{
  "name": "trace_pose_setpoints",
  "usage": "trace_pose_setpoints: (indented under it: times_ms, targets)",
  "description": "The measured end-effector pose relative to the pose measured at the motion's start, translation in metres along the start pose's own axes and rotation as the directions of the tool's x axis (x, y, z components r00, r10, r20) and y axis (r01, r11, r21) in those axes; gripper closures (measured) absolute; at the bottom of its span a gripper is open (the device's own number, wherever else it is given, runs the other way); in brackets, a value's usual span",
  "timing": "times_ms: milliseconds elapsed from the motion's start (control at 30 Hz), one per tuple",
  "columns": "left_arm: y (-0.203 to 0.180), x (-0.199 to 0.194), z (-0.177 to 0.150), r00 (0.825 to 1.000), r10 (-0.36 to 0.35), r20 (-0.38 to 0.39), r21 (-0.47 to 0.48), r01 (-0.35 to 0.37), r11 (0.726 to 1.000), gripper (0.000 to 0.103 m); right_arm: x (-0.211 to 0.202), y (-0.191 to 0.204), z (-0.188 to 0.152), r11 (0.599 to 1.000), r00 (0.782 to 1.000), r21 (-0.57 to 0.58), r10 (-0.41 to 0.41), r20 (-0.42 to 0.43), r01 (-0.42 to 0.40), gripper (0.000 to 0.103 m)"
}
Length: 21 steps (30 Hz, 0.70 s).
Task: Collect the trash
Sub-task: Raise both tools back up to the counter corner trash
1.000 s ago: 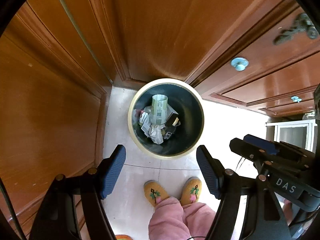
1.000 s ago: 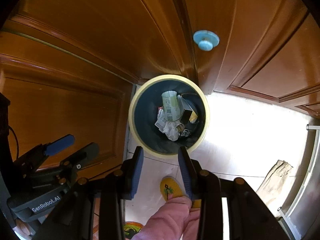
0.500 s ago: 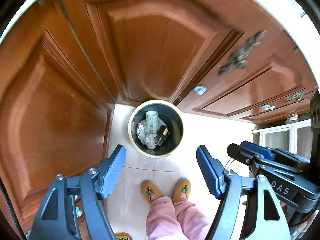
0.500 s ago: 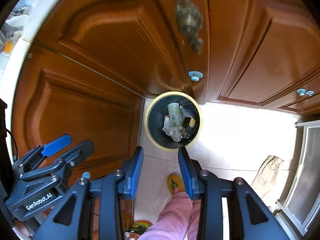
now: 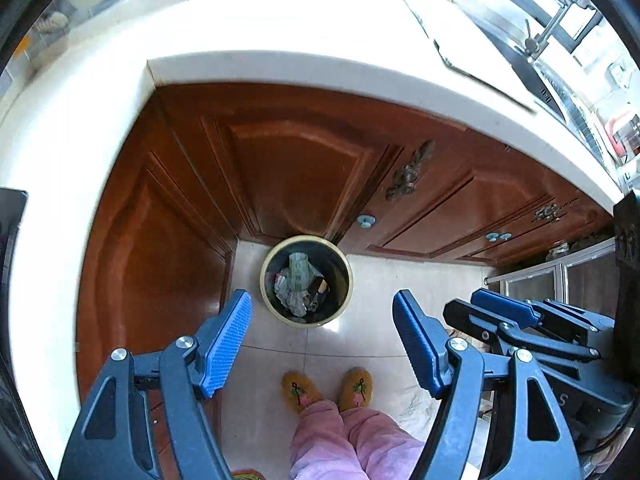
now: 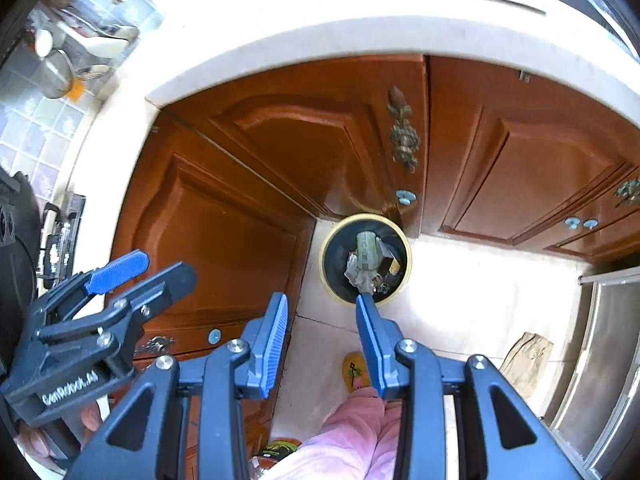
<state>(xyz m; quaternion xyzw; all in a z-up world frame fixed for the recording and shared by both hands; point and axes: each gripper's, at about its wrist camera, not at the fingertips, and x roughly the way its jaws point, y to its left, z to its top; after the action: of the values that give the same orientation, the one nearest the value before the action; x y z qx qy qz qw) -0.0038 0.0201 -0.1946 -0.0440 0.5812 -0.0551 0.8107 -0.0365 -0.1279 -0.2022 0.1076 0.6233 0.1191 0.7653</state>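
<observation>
Far below both grippers, on the pale floor tiles [image 5: 404, 280] in the corner of the wooden cabinets [image 5: 296, 176], stands the trash bin [image 5: 306, 280], dark inside with a yellow rim. It already holds trash [image 5: 298, 282]: crumpled paper, a greenish carton and some small packets.

The left gripper [image 5: 322, 336] has its fingers [image 5: 226, 338] spread wide and nothing is between them. The right gripper [image 6: 322, 336] has its fingers [image 6: 274, 340] closer together, but they are also released and empty; only the floor and a slipper show in the gap.

I think the risk from here is at the worktop [image 5: 280, 36]. Both grippers hang side by side, near each other and above its white edge, so a quick reach for the next piece could knock one gripper against the other or against the edge. Also the worktop looks very bright and blurred, so a small piece of trash could be missed there.

In the left view, the bin lies well apart from the fingers, beyond their tips and between them. In the right view it is just past the tip of the right finger, slightly to the right. The person's slippers [image 5: 326, 388] stand on the near side of the bin.
</observation>
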Motion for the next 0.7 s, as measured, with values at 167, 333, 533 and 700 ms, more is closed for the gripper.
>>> trace_pose_setpoints:
  times_ms: [167, 333, 533, 700]
  targets:
    - [-0.005, -0.038, 0.021, 0.998, 0.007, 0.057, 0.014, -0.007, 1.000, 0.032, -0.033, 0.008, 0.006, 1.000, 0.999, -0.022, 0.003, 0.053, -0.002, 0.067]
    - [-0.008, -0.071, 0.046, 0.993, 0.017, 0.117, 0.030, -0.021, 0.999, 0.032, -0.067, 0.015, 0.017, 1.000, 0.992, -0.012, 0.003, 0.123, -0.001, 0.067]
    - [-0.013, -0.117, 0.083, 0.978, 0.015, 0.209, 0.053, -0.027, 0.998, 0.032, -0.110, 0.032, 0.037, 1.000, 0.973, -0.009, -0.003, 0.231, 0.006, 0.067]
    - [-0.013, -0.143, 0.116, 0.961, 0.023, 0.275, 0.067, -0.043, 0.997, 0.031, -0.139, 0.049, 0.058, 1.000, 0.949, -0.005, -0.007, 0.315, 0.009, 0.067]
